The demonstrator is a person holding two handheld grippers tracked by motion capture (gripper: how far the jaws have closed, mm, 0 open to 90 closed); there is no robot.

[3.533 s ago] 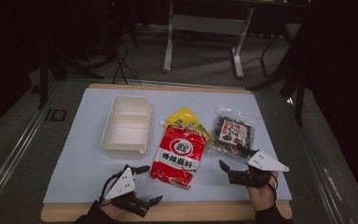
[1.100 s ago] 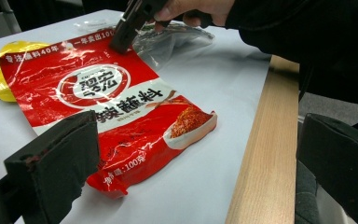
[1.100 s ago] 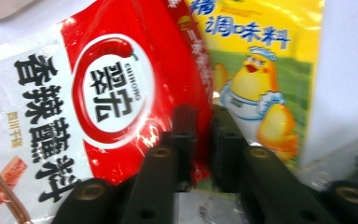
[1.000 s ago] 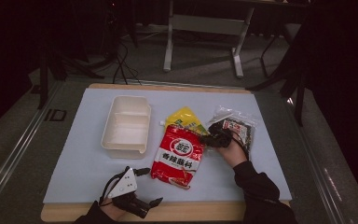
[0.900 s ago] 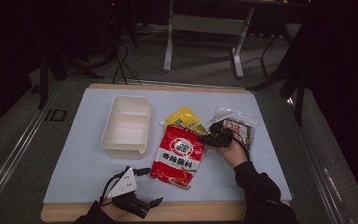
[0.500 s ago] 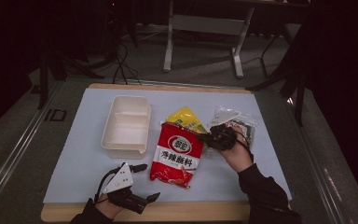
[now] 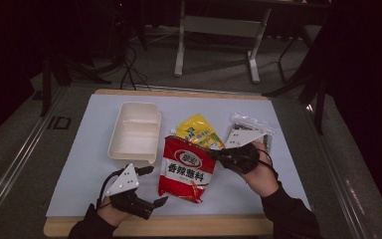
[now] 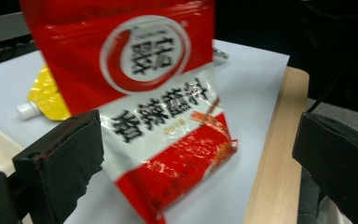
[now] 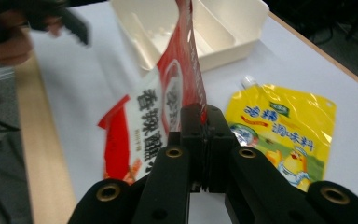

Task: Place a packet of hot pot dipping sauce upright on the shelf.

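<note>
Since a second ago our right tool (image 7: 218, 155) lifts the red pouch (image 7: 186, 167) by its top edge, clamped | pouch bottom on table (image 7: 278, 169), beside yellow pouch (image 7: 199, 132) | left tool (image 7: 151, 186) wide, empty

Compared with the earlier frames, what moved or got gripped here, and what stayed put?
The right gripper left its start near the table's front edge, crossed to the red sauce pouch, shut on its edge and lifted that side. The left gripper rose slightly, jaws open. The cream two-compartment tray, yellow spouted pouch and clear dark-filled bag stayed put.
</note>
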